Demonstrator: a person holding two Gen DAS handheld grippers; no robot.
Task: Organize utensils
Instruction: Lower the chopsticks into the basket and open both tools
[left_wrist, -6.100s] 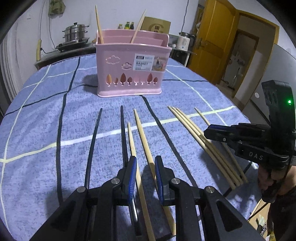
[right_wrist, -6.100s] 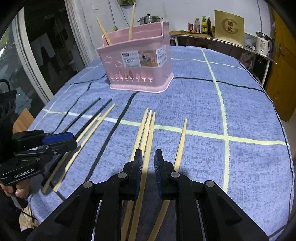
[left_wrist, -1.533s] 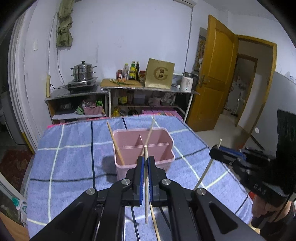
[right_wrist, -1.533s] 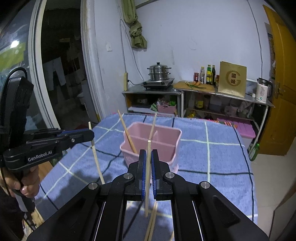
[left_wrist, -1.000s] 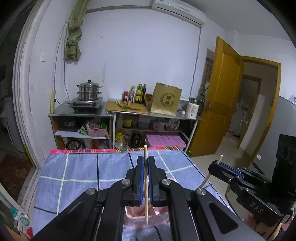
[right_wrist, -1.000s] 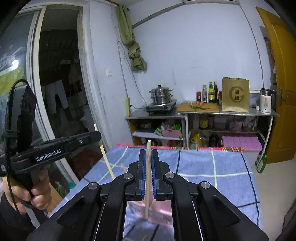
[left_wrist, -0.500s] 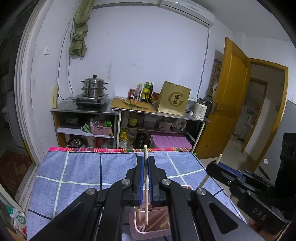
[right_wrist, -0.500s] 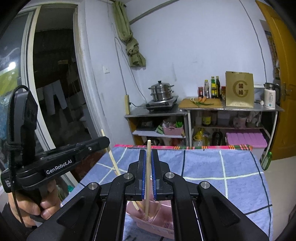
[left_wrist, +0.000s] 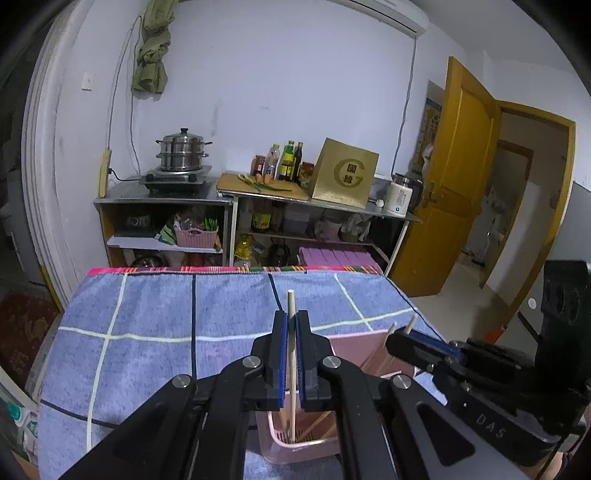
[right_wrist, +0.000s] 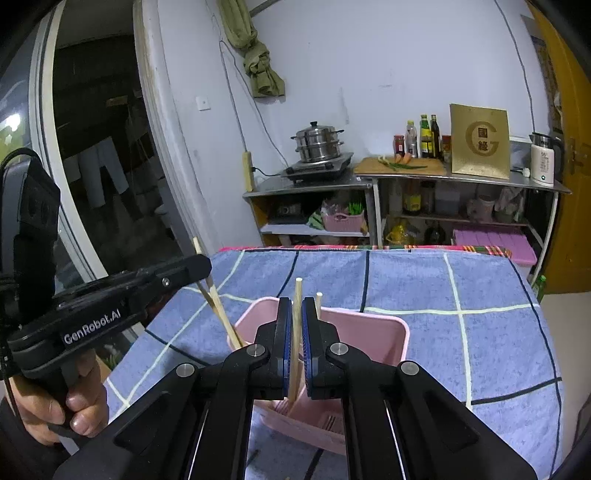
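I keep both grippers, left (left_wrist: 290, 354) and right (right_wrist: 295, 347), clamped on one upright chopstick (left_wrist: 291, 369) each (long axis vertical), tips already inside the pink basket (right_wrist: 391, 332) directly below them.

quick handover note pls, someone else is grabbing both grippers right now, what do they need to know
Left gripper: shut on a wooden chopstick, upright, lower end inside the pink basket.
Right gripper: shut on another wooden chopstick, upright, tip low inside the same basket.
Done: some chopsticks already lean in the basket.
Left: open both grippers to drop these two in. Any utensils remaining on the blue cloth near the person are out of view, so check there.
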